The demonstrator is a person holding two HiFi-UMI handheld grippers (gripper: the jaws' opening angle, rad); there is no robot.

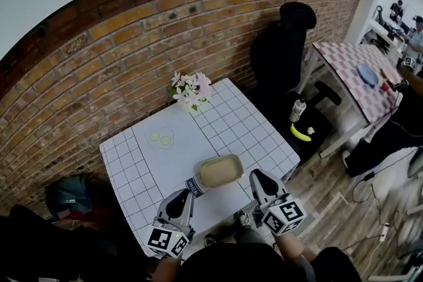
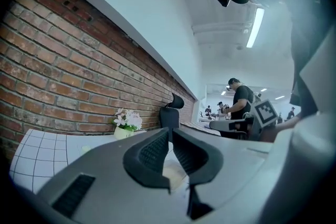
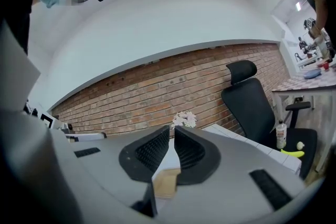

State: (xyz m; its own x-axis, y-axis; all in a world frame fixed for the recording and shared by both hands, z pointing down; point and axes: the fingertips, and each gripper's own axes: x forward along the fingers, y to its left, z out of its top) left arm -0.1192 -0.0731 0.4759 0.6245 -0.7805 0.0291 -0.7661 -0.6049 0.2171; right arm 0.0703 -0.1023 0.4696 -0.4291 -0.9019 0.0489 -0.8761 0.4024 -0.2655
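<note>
- The left gripper hangs over the near edge of the white grid-patterned table. Its jaws are drawn together with only a sliver of a gap, and nothing is between them.
- The right gripper sits a little farther right, near the same edge. Its jaws are also pressed nearly together and hold nothing.
- A shallow beige tray lies on the table between the two grippers and just ahead of their tips. As far as I can tell, neither one touches it.
- A small dark label lies by the tray's near left corner, close to the left gripper's tip.
- Farther back on the table there is a clear dish with pale green slices. Beyond it, a pot of white flowers stands against the brick wall.
- To the right of the table stands a black office chair with a banana and a bottle on its seat.
</note>
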